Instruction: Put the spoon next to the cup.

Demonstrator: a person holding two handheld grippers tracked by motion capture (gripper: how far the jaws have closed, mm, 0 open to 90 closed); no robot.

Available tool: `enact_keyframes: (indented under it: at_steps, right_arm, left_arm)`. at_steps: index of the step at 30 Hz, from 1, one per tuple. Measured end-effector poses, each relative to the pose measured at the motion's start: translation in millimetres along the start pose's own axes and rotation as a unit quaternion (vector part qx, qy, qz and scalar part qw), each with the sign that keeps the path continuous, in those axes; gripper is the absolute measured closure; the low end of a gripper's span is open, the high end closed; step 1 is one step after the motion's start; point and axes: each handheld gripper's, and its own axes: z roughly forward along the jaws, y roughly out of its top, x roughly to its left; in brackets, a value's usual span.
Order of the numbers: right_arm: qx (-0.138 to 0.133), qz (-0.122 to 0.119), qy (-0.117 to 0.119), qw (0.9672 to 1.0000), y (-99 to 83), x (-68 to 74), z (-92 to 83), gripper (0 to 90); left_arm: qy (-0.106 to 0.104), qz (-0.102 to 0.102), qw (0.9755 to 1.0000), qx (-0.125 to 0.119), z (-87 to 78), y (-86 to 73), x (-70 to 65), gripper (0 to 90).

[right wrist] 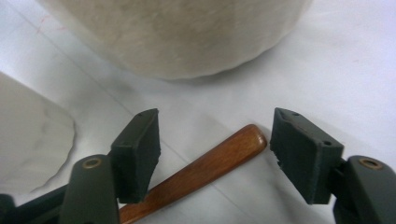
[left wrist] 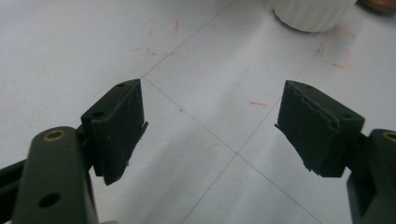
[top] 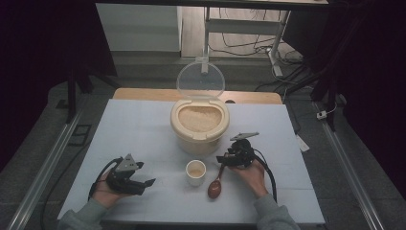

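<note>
Sleeves and forearms of the person come in at the near edge of the table (top: 143,124), one hand on each of the tongs. Left tongs (top: 148,182) rest close to the near left corner; in the left gripper view their two black jaws stand spread, with bare white table and thin red marks between them, and they pinch nothing. Right tongs (top: 221,159) are nearer the middle of the near edge. In the right gripper view their jaws are also spread, and the handle of the wooden spoon (right wrist: 196,172) lies on the table between them, but the pads do not press on it.

From the high view the spoon (top: 215,188) lies flat, its bowl toward the near edge, just beside the small white cup (top: 196,172) on the cup's right side. Some pale content is in the cup; it looks like rice, though I cannot tell how much. Behind the cup, near the middle of the table, stands the cream rice container (top: 199,125), with its clear lid (top: 200,79) raised upright and the rice open to view.

I judge that the scooping is mostly finished: rice is in the cup and the spoon is set down and released. What seems left is to close the lid of the container.
</note>
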Motion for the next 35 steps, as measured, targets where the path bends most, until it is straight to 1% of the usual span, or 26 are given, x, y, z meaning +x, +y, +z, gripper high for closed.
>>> enact_keyframes:
  at_steps: [3,4,5,7,10,13,15,19,21,23,26,27,32,35]
  right_arm:
    - [-0.017,0.008,-0.006,0.9998,-0.1,-3.9,-7.6,31.0]
    - [-0.025,0.007,-0.009,0.9996,-0.4,-5.0,-11.2,31.3]
    - [-0.032,0.006,-0.007,0.9995,-0.9,-5.7,-15.5,32.1]
    - [-0.049,-0.002,-0.004,0.9988,-3.7,-6.2,-25.4,33.2]
    - [-0.064,-0.024,0.004,0.9977,-11.4,-5.7,-41.6,33.8]
    - [-0.082,-0.039,0.021,0.9956,-22.7,-5.7,-57.9,35.1]
    - [-0.092,-0.048,0.025,0.9943,-30.9,-6.5,-68.6,35.7]
    - [-0.111,-0.062,0.029,0.9914,-47.6,-10.4,-89.3,36.2]
    - [-0.118,-0.070,0.025,0.9903,-56.5,-13.9,-99.2,36.4]
    - [-0.118,-0.073,0.025,0.9901,-63.2,-17.2,-105.3,36.5]
    - [-0.119,-0.075,0.028,0.9896,-72.8,-22.1,-110.1,36.8]
    - [-0.114,-0.079,0.021,0.9901,-75.3,-23.0,-111.7,36.9]
    - [-0.119,-0.082,0.024,0.9892,-77.0,-23.6,-113.2,37.4]
    - [-0.117,-0.086,0.026,0.9890,-76.0,-23.1,-113.0,37.4]
  left_arm:
    - [0.000,-0.001,1.0000,-0.001,-0.3,-0.1,0.1,22.8]
    - [0.000,-0.002,1.0000,-0.002,-0.6,-0.1,0.1,22.8]
    - [0.000,-0.002,1.0000,-0.003,-0.8,-0.2,0.3,22.8]
    - [0.000,-0.003,1.0000,-0.003,-1.2,-0.4,0.7,22.8]
    - [0.001,-0.004,1.0000,-0.005,-2.0,-0.5,0.9,22.8]
    - [0.001,-0.005,1.0000,-0.005,-2.1,-0.7,0.9,22.7]
    - [0.002,-0.005,1.0000,-0.006,-2.6,-1.1,1.0,22.5]
    - [0.005,-0.013,0.9999,-0.009,-4.1,-3.1,2.0,22.0]
    - [0.007,-0.017,0.9998,-0.010,-4.8,-4.1,2.5,21.7]
    - [0.009,-0.019,0.9997,-0.010,-5.0,-4.6,2.8,21.2]
    - [0.011,-0.022,0.9996,-0.011,-5.5,-4.8,2.8,20.6]
    - [0.012,-0.023,0.9996,-0.012,-5.6,-4.8,2.7,20.2]
    - [0.012,-0.031,0.9993,-0.015,-6.3,-4.8,3.2,19.3]
    - [0.011,-0.032,0.9993,-0.016,-7.0,-4.8,3.6,19.0]
